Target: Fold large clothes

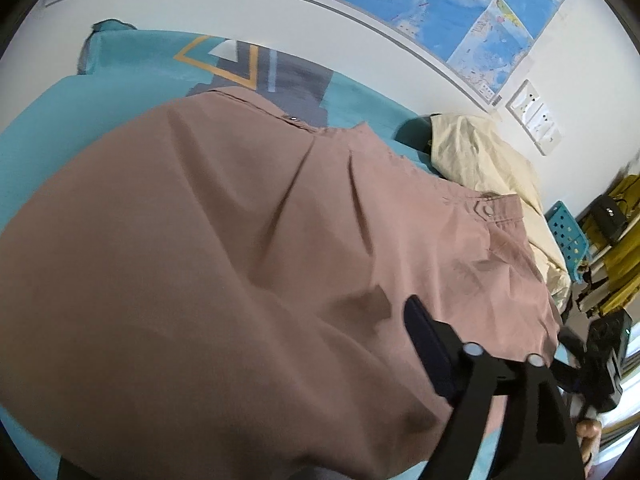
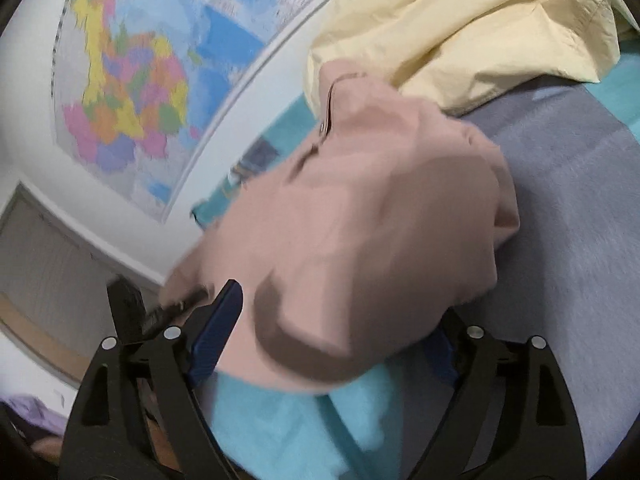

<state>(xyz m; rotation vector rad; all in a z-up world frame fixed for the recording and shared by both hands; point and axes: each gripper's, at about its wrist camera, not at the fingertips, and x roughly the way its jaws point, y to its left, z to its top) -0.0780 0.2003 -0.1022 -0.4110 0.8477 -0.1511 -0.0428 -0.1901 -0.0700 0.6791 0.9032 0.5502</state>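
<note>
A large dusty-pink garment with snap buttons lies spread over the teal bed cover. My left gripper hovers over its near edge. Its right finger rests above the cloth, the other finger is hidden under a bulge of fabric, and the jaws stand wide. In the right wrist view a bunched corner of the pink garment lies loose between the wide jaws of my right gripper. One blue pad shows clear of the cloth. That gripper appears blurred at the bed's right edge.
A crumpled cream garment lies beyond the pink one, by the wall. A world map hangs above the bed. Off the right side stand a teal perforated stool and shelves with yellow cloth.
</note>
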